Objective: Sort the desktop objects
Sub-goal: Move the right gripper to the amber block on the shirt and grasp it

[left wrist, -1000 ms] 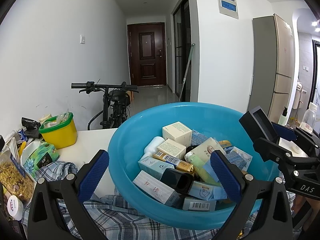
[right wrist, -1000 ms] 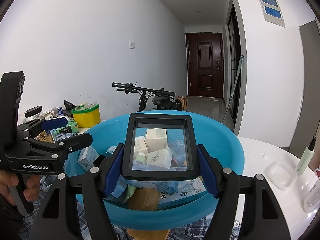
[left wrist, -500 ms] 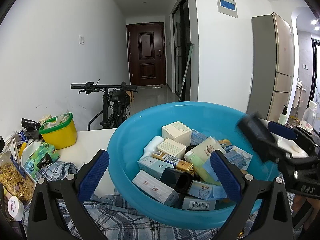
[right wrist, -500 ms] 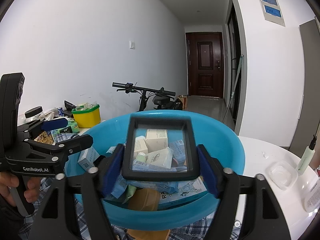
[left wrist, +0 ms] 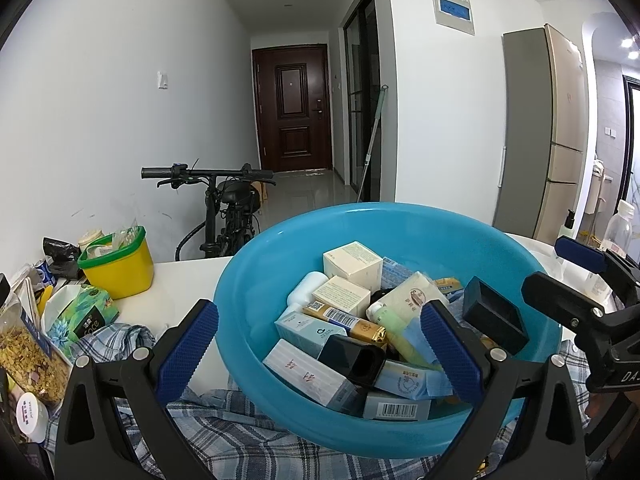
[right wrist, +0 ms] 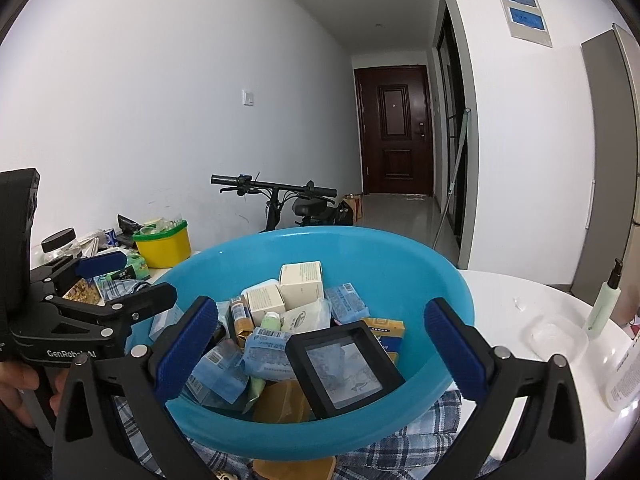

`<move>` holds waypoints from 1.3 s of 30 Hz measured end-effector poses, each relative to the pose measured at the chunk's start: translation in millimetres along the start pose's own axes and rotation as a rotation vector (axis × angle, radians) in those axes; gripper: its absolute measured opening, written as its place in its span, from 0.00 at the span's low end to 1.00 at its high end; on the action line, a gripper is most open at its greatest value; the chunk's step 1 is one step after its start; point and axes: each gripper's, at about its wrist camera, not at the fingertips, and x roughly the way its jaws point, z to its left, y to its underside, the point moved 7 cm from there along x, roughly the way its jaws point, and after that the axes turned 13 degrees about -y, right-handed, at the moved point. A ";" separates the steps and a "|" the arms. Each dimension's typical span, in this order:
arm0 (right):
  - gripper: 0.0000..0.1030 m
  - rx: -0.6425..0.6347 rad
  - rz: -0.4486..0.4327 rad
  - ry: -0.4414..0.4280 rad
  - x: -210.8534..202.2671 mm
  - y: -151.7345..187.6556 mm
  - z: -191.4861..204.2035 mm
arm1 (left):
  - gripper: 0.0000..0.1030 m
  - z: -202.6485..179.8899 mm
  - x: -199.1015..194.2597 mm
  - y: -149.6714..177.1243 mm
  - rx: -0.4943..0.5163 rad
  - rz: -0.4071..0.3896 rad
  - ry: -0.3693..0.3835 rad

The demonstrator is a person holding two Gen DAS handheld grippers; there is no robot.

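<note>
A blue plastic basin (left wrist: 400,232) (right wrist: 400,256) holds several small boxes, tubes and packets. A black square-framed clear case (right wrist: 346,368) lies tilted on the pile at the basin's near right; it also shows in the left wrist view (left wrist: 494,318). My right gripper (right wrist: 320,344) is open and empty, its jaws wide apart just above the case. My left gripper (left wrist: 320,348) is open and empty at the basin's near rim, with a black box (left wrist: 354,360) between its fingers' line of sight.
A plaid cloth (left wrist: 248,436) lies under the basin on the white table (right wrist: 516,292). At the left are a yellow tub (left wrist: 118,266), a tissue pack (left wrist: 82,316) and snack bags. At the right are a clear lid (right wrist: 558,338) and bottles (right wrist: 602,308). A bicycle (left wrist: 224,208) stands behind.
The right gripper opened and let go of the black framed case, which dropped onto the pile in the basin. The left gripper has not moved.
</note>
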 end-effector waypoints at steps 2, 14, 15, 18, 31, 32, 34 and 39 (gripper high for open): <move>1.00 0.000 0.007 -0.005 0.6 0.0 -0.2 | 1.00 0.4 -0.1 -0.2 -0.002 0.000 0.004; 1.00 0.085 -0.044 -0.018 -25.2 -18.5 -10.5 | 1.00 -6.1 -4.7 0.0 0.003 -0.003 0.028; 1.00 0.091 -0.034 -0.017 -29.4 -17.1 -9.5 | 1.00 -5.7 -5.3 -0.1 -0.001 -0.002 0.031; 1.00 0.085 0.022 0.013 -40.0 -2.2 -5.6 | 1.00 -4.2 -7.6 -1.5 -0.012 -0.005 0.039; 1.00 0.120 0.259 0.017 -23.4 82.0 -7.6 | 1.00 -4.1 -15.2 -3.8 -0.027 -0.012 0.064; 1.00 0.112 0.272 0.009 -20.2 85.3 -5.2 | 1.00 -4.5 -15.0 -3.5 -0.028 -0.010 0.066; 1.00 0.098 0.306 -0.005 -13.6 92.2 0.8 | 1.00 -5.5 -14.8 -2.8 -0.025 -0.007 0.065; 1.00 0.081 0.397 0.005 4.0 107.7 8.3 | 1.00 -8.0 -15.8 -1.9 -0.020 -0.005 0.063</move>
